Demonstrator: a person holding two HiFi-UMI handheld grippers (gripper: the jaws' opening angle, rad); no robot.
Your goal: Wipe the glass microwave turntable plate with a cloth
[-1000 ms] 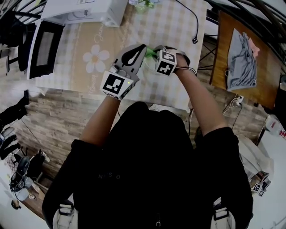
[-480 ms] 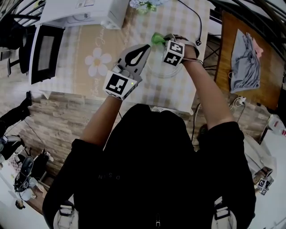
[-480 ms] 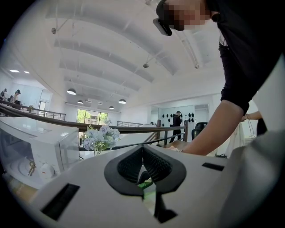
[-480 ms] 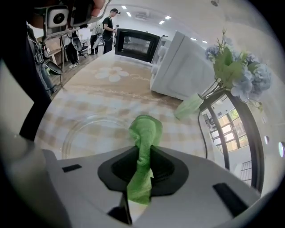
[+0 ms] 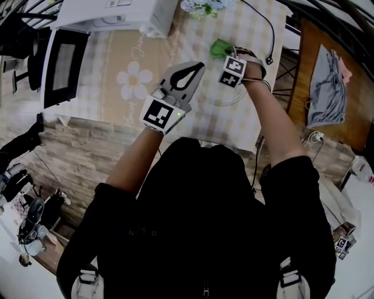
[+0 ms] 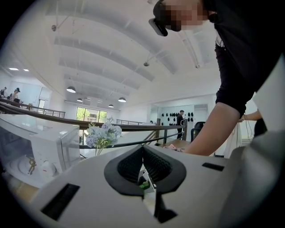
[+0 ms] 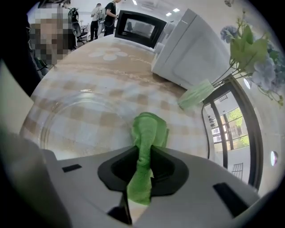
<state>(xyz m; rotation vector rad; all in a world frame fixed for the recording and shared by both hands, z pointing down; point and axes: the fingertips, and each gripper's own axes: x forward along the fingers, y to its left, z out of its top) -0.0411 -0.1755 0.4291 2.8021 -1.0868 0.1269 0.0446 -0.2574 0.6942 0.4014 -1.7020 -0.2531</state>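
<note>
**Cloth at the far rim — press flat, sweep in arcs**

Checked table (image 5: 117, 87) carries everything. The white microwave (image 5: 111, 14) stands at its far left corner with the door swung open past the left edge. The glass turntable plate (image 7: 75, 120) lies flat on the table's right half, nearer the right edge than the left.

The left gripper (image 6: 143, 147) is held up to the plate's left, its jaws pressed together on nothing, so it is not steadying the glass. The right gripper (image 7: 143, 149) pinches the green cloth (image 7: 149, 131) tight at a bunched waist. The free end of the cloth rests folded on the plate's far rim.

A good wipe here probably needs the right gripper tipped lower, so that the folded end meets the glass broadly and not on one corner. Overlapping arcs from rim to centre should then cover it. Because the plate lies loose on smooth tablecloth it may skate — light pressure helps, or a left jaw tip set against the near rim.
</note>
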